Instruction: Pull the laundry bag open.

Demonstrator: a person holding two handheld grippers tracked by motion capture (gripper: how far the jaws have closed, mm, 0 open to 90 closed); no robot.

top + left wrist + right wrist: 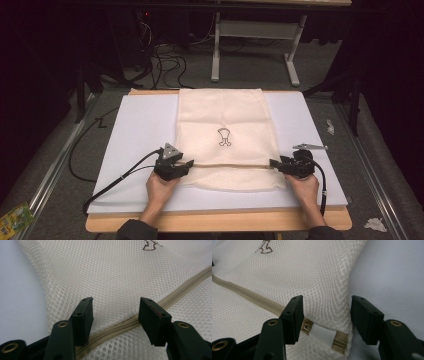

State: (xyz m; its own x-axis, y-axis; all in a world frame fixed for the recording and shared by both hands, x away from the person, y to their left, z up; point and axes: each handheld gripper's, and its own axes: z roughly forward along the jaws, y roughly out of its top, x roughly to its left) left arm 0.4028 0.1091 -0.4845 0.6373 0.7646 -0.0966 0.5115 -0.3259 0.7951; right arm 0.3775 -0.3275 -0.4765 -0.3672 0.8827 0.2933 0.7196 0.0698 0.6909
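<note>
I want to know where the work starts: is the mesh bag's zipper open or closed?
Closed: the zipper runs as one shut tan line across the mesh bag, its slider parked at the right end.

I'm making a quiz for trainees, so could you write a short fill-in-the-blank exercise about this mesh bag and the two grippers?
1. The cream mesh bag lies on a ____ board.
2. A tan ____ runs across the bag from the left gripper to the right gripper.
3. The jaws of both grippers stand ____.
4. The zipper pull lies at the end by the ____ gripper.

Missing words: white; zipper; open; right
</note>
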